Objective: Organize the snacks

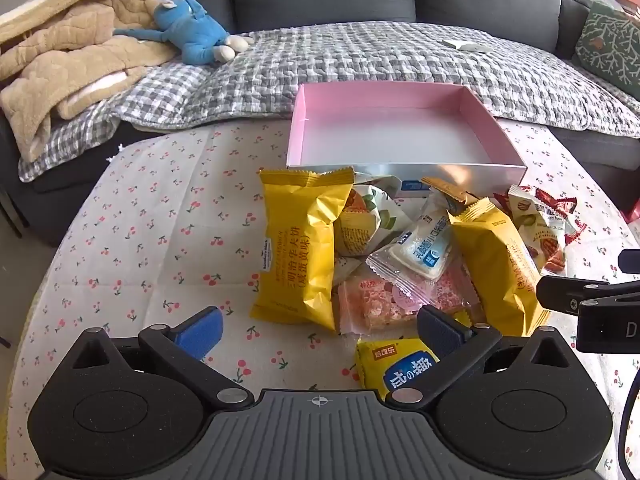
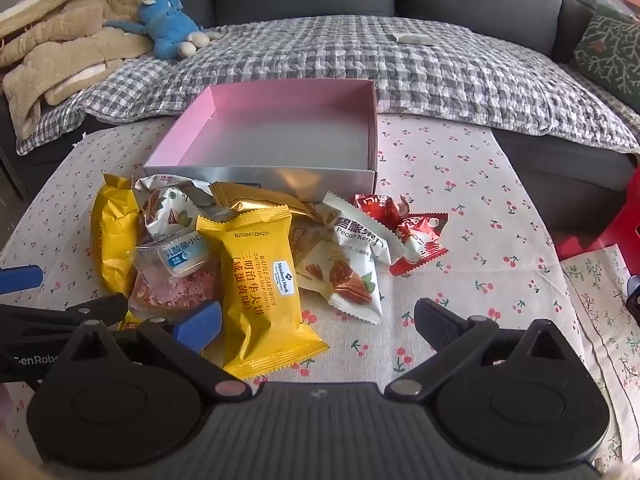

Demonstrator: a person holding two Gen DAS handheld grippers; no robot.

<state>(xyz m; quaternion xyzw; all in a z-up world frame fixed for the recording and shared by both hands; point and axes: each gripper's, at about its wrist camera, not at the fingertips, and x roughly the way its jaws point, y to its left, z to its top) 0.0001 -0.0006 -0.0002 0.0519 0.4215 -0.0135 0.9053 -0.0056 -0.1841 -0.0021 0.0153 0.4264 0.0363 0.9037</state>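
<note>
A pile of snack packets lies on the cherry-print tablecloth (image 1: pixel 160 248) in front of an empty pink-lined box (image 1: pixel 392 136), which also shows in the right wrist view (image 2: pixel 280 136). Two yellow waffle packets (image 1: pixel 298 252) (image 2: pixel 264 288), a clear blue-label packet (image 1: pixel 420 252), a pink bar (image 1: pixel 384 304), pecan packets (image 2: pixel 352 268) and red candies (image 2: pixel 416 232) lie there. My left gripper (image 1: pixel 320 330) is open, low before the pile, with a small yellow packet (image 1: pixel 394 364) by its right finger. My right gripper (image 2: pixel 318 324) is open, straddling the near yellow packet's lower end.
Behind the table is a grey sofa with a checked quilt (image 1: pixel 360 60), a tan blanket (image 1: pixel 68 52) and a blue plush toy (image 1: pixel 192 32). A green cushion (image 1: pixel 612 44) sits at the right. A red stool (image 2: pixel 616 220) stands right of the table.
</note>
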